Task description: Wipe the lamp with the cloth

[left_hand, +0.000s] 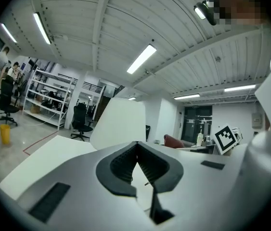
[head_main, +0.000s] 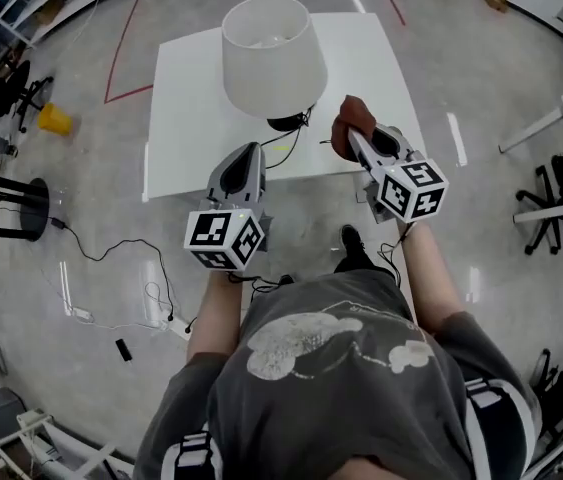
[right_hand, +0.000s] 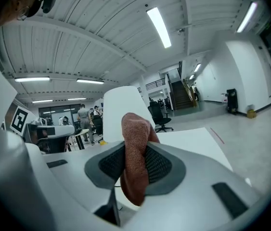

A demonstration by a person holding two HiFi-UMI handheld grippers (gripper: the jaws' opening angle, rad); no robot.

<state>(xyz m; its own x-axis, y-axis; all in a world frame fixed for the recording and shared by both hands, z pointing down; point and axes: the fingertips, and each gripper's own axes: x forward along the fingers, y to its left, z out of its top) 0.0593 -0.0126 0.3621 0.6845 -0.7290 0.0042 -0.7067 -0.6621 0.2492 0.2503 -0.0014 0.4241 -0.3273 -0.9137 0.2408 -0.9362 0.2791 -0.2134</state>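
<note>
A white table (head_main: 186,118) on a glossy floor carries the lamp (head_main: 271,58). Just right of the lamp's base, the right gripper (head_main: 354,140) clamps the rust-coloured cloth (head_main: 349,118), presumably bunched ready for wiping. The left gripper (head_main: 249,158), jaws together and empty, hovers beside the lamp's near side.

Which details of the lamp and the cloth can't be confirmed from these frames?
- The lamp's stem and most of its base: in the head view they are hidden under the shade. In the left gripper view they sit behind the left gripper, whose own body blocks them.
- The full size of the cloth: in the right gripper view its lower end is tucked between the shut jaws of the right gripper.
- The far end of the cable: in the head view it is too thin to follow past the table edge.
</note>
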